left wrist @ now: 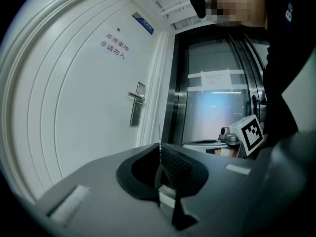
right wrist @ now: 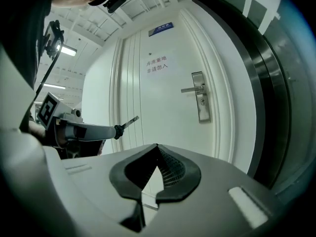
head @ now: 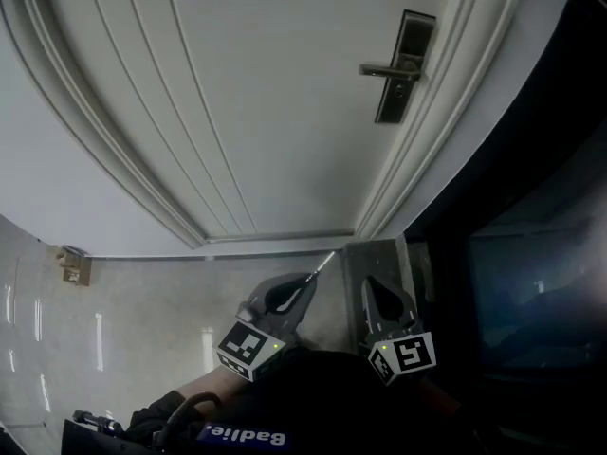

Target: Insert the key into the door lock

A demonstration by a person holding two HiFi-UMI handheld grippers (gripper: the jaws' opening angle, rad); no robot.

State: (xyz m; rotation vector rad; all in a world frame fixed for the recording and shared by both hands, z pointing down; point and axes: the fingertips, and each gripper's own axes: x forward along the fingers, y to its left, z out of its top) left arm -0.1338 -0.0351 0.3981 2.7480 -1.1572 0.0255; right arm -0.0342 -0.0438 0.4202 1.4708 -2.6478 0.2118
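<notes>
Left gripper (head: 310,276) is clamping a thin silver metal key (head: 325,262), risking it twisting off-line at the steel lock plate (head: 406,64) ahead; right gripper (right wrist: 157,147) is sitting jaws-together, empty.

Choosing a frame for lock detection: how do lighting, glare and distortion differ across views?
Head view: dim, door bowed, glare streaks on floor. Left gripper view: fisheye, bright glow on glass panel. Right gripper view: well lit, key and door handle crisp.
</notes>
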